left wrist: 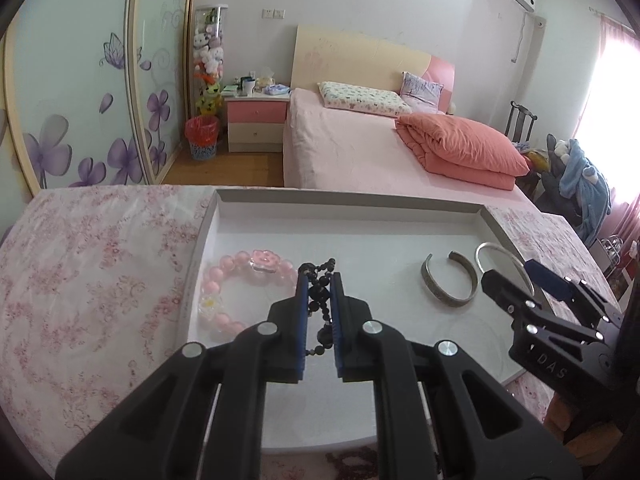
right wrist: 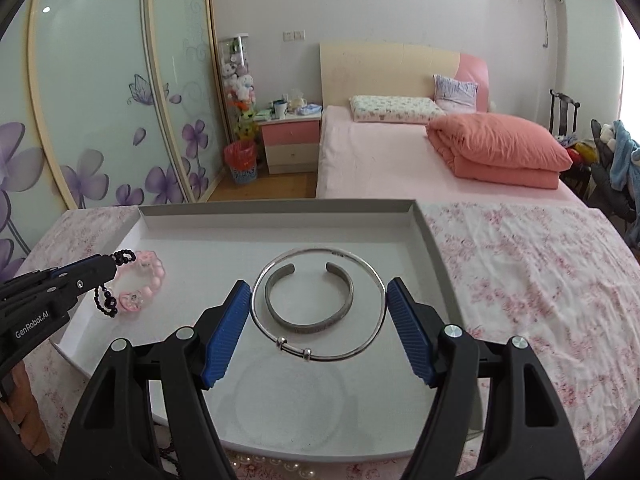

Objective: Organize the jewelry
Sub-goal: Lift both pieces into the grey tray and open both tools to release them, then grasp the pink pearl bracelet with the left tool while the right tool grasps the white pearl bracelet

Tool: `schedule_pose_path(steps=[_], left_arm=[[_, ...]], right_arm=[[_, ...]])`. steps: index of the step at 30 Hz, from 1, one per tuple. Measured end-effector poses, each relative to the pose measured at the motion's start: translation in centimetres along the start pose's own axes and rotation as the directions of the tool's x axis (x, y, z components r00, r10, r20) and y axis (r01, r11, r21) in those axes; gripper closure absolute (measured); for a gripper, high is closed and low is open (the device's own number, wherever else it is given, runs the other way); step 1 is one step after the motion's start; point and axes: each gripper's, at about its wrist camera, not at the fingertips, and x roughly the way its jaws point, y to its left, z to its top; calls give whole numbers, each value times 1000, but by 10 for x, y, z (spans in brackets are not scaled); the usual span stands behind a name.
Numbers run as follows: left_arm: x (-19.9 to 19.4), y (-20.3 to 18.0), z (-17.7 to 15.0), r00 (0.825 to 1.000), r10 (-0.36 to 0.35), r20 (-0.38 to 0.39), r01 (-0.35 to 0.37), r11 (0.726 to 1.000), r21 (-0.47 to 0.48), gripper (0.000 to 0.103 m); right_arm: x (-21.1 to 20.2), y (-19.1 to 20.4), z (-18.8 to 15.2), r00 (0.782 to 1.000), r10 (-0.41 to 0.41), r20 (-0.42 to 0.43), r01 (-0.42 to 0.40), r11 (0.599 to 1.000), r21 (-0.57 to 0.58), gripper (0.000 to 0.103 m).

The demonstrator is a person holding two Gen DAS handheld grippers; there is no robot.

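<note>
A shallow white tray (left wrist: 360,232) (right wrist: 280,224) lies on the flowered table. My left gripper (left wrist: 319,280) (right wrist: 108,266) is shut on a black bead bracelet (left wrist: 320,308) (right wrist: 105,300), which dangles just above the tray beside a pink bead bracelet (left wrist: 224,280) (right wrist: 154,276) lying at the tray's left. My right gripper (right wrist: 318,283) (left wrist: 514,276) is shut across a thin silver bangle (right wrist: 320,251) (left wrist: 494,245), with both blue pads against its rim, over the tray's right side. An open silver cuff (right wrist: 312,325) (left wrist: 450,301) rests on the tray under and left of the bangle.
A pink flowered cloth (right wrist: 540,280) covers the table around the tray. A pearl string (right wrist: 260,460) lies at the near edge by the tray's front. Beyond the table are a bed (right wrist: 380,160), a wardrobe (right wrist: 100,100) and a chair piled with clothes (left wrist: 576,176).
</note>
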Motion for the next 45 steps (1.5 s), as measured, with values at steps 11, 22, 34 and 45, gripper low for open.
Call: schedule_pose_path(steps=[11, 22, 34, 45], left_arm=[[7, 13, 1, 999, -41, -27, 39, 997, -73, 70], [-9, 25, -6, 1000, -4, -26, 2, 996, -91, 70], [-38, 18, -34, 999, 4, -32, -5, 999, -31, 69], [-68, 2, -65, 997, -46, -58, 47, 999, 25, 69]], right_arm=[[-12, -12, -2, 1000, 20, 3, -21, 1000, 21, 24], [-31, -20, -8, 1000, 24, 18, -25, 999, 26, 25], [-59, -26, -51, 991, 65, -114, -67, 998, -13, 62], [-45, -1, -78, 972, 29, -232, -55, 993, -105, 89]])
